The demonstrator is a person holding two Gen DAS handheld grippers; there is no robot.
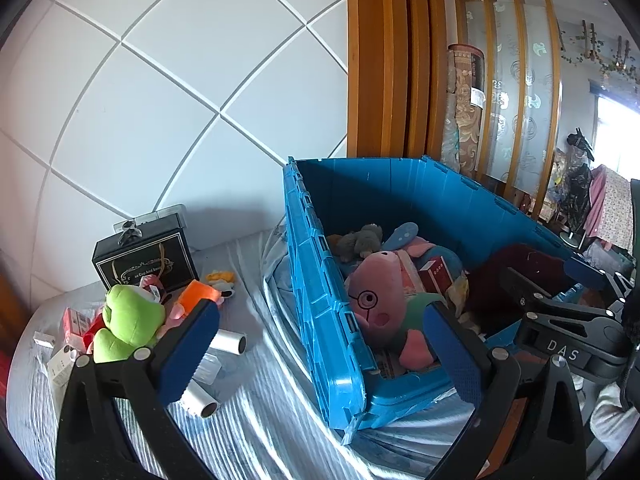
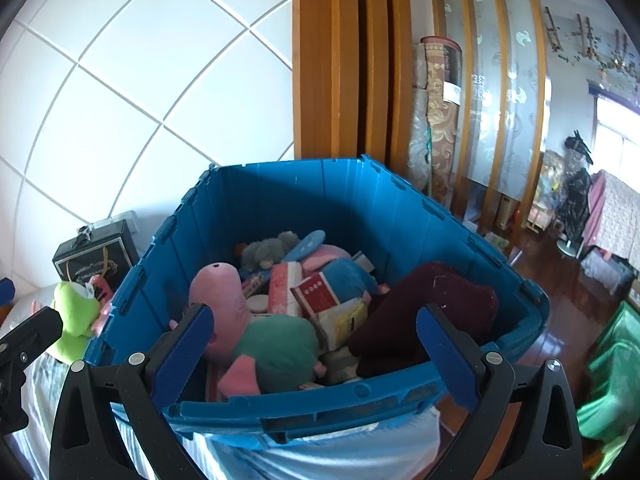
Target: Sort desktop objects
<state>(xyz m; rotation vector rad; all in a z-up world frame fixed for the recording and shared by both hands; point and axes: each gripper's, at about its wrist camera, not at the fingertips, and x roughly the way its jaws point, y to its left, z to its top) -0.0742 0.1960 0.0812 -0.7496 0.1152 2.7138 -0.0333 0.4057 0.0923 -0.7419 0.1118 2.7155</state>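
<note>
Two grippers hang with their jaws spread wide and nothing between them. The left gripper (image 1: 320, 344) straddles the near-left wall of the blue crate (image 1: 320, 280), while the right gripper (image 2: 316, 344) sits over the crate's near rim, looking down on the toys and boxes already dropped inside. What is left to sort lies off the crate's left side, on the striped cloth (image 1: 256, 412) toward its far-left corner: a green frog plush (image 1: 128, 320) heaped with small boxes and an orange item, in front of a black gift box (image 1: 144, 260). The frog sits just beyond the left gripper's left finger (image 1: 188, 352), so the left hand looks the nearer one; it would need to swing leftward, away from the crate. Two white rolls (image 1: 230, 342) lie closer, near the cloth's middle, their long axes running roughly crosswise to the fingers
</note>
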